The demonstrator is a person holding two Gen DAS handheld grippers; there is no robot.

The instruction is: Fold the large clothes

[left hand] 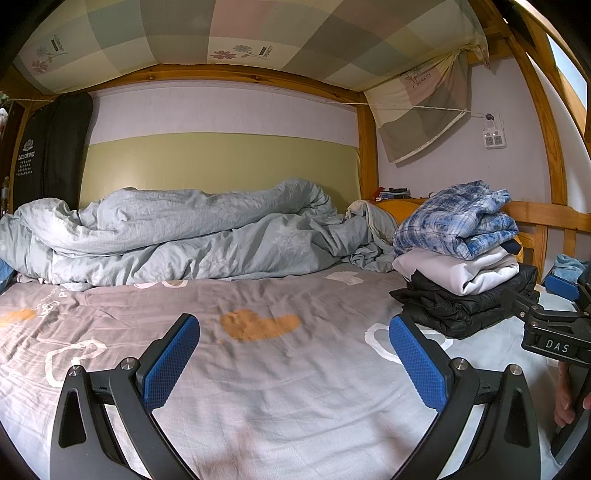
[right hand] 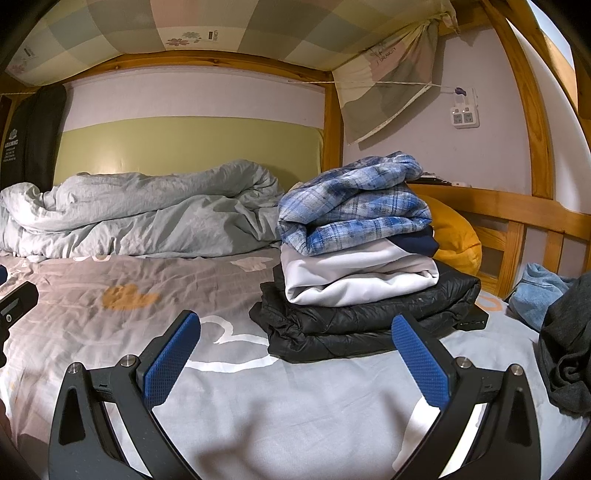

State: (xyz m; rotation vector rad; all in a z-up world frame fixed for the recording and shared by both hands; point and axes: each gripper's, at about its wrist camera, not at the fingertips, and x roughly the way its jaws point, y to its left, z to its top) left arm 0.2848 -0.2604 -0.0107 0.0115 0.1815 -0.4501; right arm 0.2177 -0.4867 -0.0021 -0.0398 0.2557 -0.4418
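Nearest the lens, the left gripper (left hand: 294,363) hovers over the bed with its blue-padded fingers spread wide and nothing between them; the right gripper (right hand: 296,363) is likewise wide apart and empty. In the left wrist view the right gripper's black body is cut off by the frame edge, and only part of the hand (left hand: 567,400) holding it shows. A dark grey garment (right hand: 567,354) at the right edge of the right wrist view is also cut off, so its shape cannot be made out.

Beneath both tools lies the grey bedsheet (left hand: 280,391), printed with orange and white hearts and lightly creased. Just ahead of the right gripper sits the stack of folded clothes (right hand: 364,258): a black puffer jacket (right hand: 369,317) at the bottom, a white garment (right hand: 351,280) on it, a sliver of navy fabric (barely visible), and a blue plaid shirt (right hand: 354,203) on top. A light blue cloth (right hand: 537,291) lies crumpled to the right, and a yellow cushion (right hand: 458,240) is partly hidden behind the stack.

Further back, a rumpled pale blue duvet (left hand: 184,229) runs along the green wall panel (left hand: 221,162). A wooden bunk frame (left hand: 367,147) and a checked sheet (left hand: 258,29) overhead enclose the space, with a wall socket (right hand: 464,117) at right.
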